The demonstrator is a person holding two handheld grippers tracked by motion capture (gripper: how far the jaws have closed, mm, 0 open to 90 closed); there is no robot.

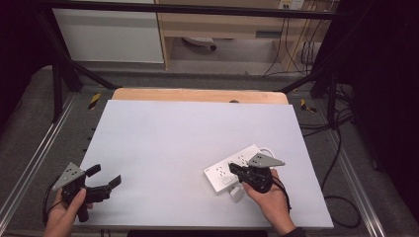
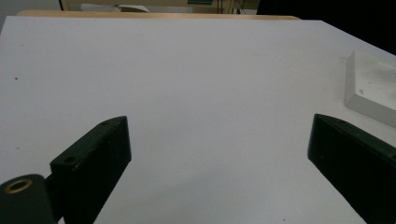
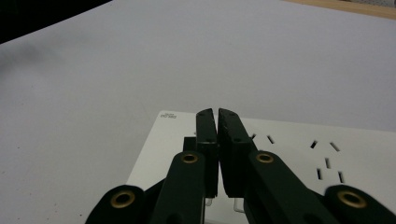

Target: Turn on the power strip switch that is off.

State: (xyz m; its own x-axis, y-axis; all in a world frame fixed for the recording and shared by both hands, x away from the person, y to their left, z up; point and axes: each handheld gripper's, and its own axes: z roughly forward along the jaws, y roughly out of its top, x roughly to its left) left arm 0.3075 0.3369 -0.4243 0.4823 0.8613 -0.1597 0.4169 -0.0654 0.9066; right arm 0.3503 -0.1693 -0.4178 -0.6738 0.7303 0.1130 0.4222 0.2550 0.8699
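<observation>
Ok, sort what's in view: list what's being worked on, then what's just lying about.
In hand:
- power strip, white, on the table
- right gripper, jaws shut over the strip
- small white block beside the strip

Idle:
- left gripper, open over bare table
- floor cables

Even, soft overhead light; white table (image 1: pixel 188 143) bright without glare, surroundings dark at both sides. Shadows faint, diffuse. Both gripper views soft: near black jaws slightly blurred, far table edge hazy.
</observation>
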